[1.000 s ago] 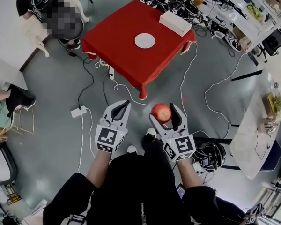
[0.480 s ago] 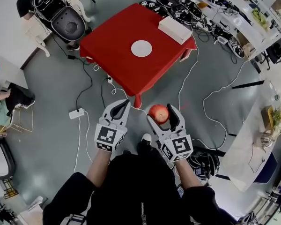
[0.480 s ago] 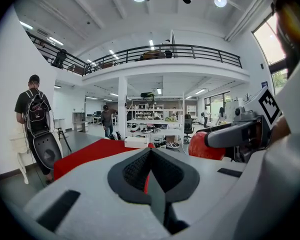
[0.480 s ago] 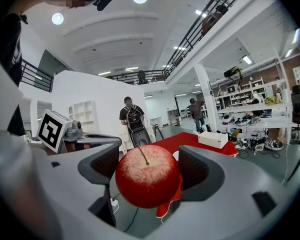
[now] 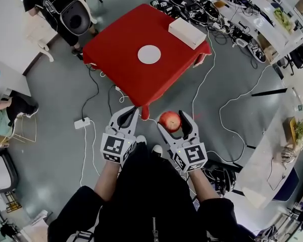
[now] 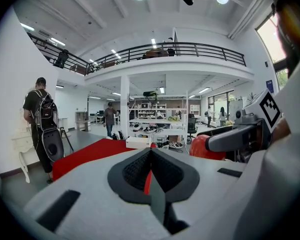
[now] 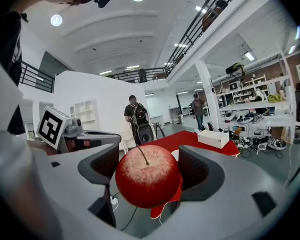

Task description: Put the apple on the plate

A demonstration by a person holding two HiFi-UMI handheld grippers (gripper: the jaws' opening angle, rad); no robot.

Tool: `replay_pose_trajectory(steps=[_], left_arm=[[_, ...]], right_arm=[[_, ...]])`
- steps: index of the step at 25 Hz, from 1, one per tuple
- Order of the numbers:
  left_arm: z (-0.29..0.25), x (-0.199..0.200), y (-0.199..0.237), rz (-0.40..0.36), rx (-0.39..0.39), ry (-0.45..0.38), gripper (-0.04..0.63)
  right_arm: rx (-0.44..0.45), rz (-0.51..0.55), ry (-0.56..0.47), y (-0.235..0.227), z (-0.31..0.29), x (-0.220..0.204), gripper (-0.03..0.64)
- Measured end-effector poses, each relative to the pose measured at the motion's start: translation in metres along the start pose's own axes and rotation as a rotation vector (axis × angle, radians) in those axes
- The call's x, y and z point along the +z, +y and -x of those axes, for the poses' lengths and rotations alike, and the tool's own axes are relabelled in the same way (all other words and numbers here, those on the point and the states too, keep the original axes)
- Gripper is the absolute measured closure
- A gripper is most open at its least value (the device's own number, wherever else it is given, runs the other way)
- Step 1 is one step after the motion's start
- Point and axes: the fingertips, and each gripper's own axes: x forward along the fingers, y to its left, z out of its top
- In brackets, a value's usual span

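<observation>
A red apple (image 5: 170,120) with its stem up sits between the fingers of my right gripper (image 5: 170,119), which is shut on it. The right gripper view shows the apple (image 7: 147,175) filling the jaws of that gripper (image 7: 147,170). The white plate (image 5: 149,54) lies in the middle of the red table (image 5: 116,59), ahead of both grippers; a sliver of the plate (image 7: 176,155) shows behind the apple. My left gripper (image 5: 130,113) is held beside the right one, shut and empty, its tips (image 6: 150,158) meeting. Both grippers hang over the floor just short of the table's near corner.
A white box (image 5: 188,33) lies on the table's far right part. Cables and a power strip (image 5: 82,122) run across the grey floor. A person with a backpack (image 7: 136,119) stands at the table's left. Cluttered benches (image 5: 252,14) line the right side.
The table and plate have come nearer in the head view as I move forward. Both grippers keep their pose, the apple still held. The person at upper left has shifted.
</observation>
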Motion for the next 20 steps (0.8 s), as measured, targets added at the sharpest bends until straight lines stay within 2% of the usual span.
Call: replay_pose_trajectory(steps=[11,20], left_arm=[[-0.041,-0.003,0.025,0.024,-0.008,0.003,0.589],[-0.101,-0.012,0.078,0.065,-0.031,0.022,0.588]], right_arm=[[0.007,-0.005,0.027,-0.022,-0.038,0.003,0.255],[0.009,0.006,0.057,-0.048,-0.11,0.016,0.255]])
